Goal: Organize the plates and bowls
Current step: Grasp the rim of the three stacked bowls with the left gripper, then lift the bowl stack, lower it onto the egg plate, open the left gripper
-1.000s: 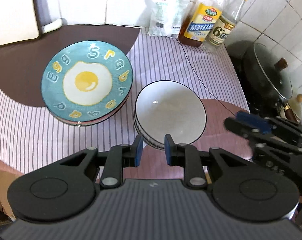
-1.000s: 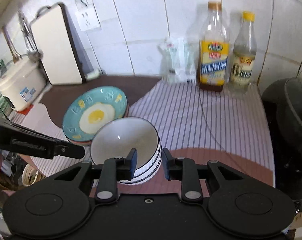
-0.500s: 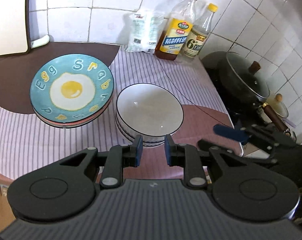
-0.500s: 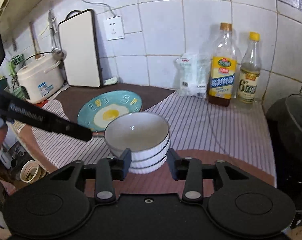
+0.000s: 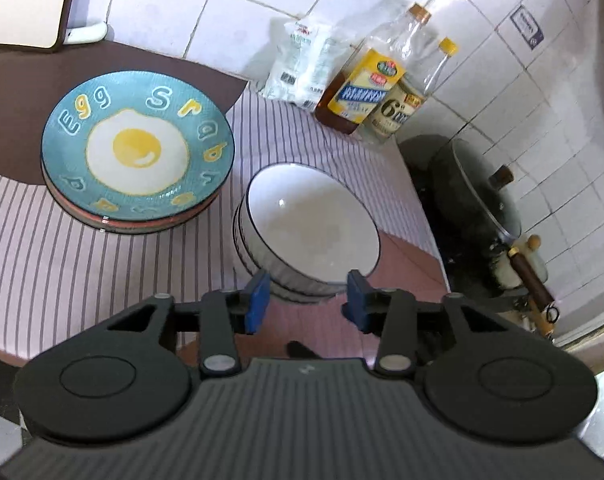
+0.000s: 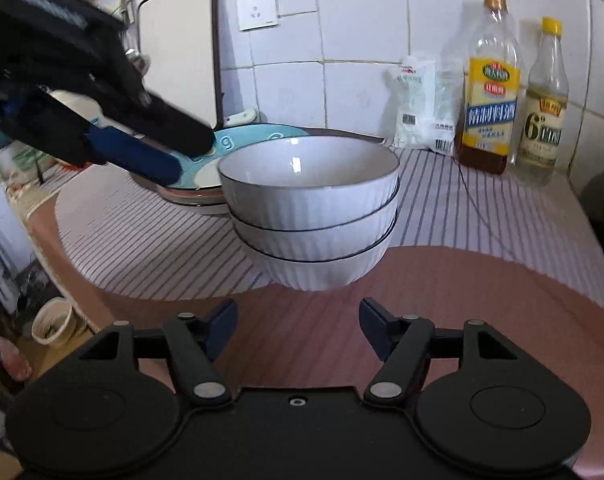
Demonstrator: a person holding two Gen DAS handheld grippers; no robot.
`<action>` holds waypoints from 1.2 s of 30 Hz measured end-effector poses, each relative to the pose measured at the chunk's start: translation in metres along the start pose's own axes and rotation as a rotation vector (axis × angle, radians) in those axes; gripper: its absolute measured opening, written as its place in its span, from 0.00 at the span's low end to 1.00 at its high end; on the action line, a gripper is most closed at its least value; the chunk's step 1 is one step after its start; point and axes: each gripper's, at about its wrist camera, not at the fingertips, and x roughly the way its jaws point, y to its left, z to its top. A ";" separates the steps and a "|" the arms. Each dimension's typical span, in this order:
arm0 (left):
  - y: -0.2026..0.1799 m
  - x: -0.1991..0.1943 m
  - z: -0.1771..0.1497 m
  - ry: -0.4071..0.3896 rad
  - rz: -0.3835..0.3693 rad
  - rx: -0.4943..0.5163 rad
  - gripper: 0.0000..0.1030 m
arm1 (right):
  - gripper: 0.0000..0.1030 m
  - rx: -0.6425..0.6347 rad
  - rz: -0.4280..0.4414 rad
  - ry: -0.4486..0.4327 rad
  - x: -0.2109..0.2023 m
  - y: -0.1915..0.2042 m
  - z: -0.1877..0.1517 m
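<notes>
Three white ribbed bowls (image 6: 310, 216) are stacked on the striped cloth (image 6: 149, 248) near the front of the worktop (image 6: 462, 300), dark-rimmed, nested upright. Just to their left, a stack of plates (image 5: 137, 160) is seen, topped by a teal plate printed with a fried egg and letters; in the left wrist view a narrow strip of cloth is seen between the two stacks.

The left claw (image 5: 308, 300) is held over the near edge of the bowl stack, pointed downward. Its jaws have just been opening and are spread; the near side of the stack is framed between the blue pads (image 5: 257, 296), but no contact can be confirmed.

The right claw (image 6: 297, 328) is held low in front of the bowls, short of them. Its jaws have just been opening too and are spread wide, with nothing between them.

Against the tiled wall, a white bag (image 6: 418, 108), an oil bottle (image 6: 490, 96) and a smaller yellow-capped bottle (image 6: 544, 96) are lined up. A lidded wok (image 5: 474, 196) is seen at the right, a cutting board (image 6: 181, 52) leaned at the back left.
</notes>
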 end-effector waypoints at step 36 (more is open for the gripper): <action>0.037 0.100 0.037 0.158 0.076 -0.038 0.32 | 0.90 -0.022 -0.039 -0.167 0.064 -0.001 -0.007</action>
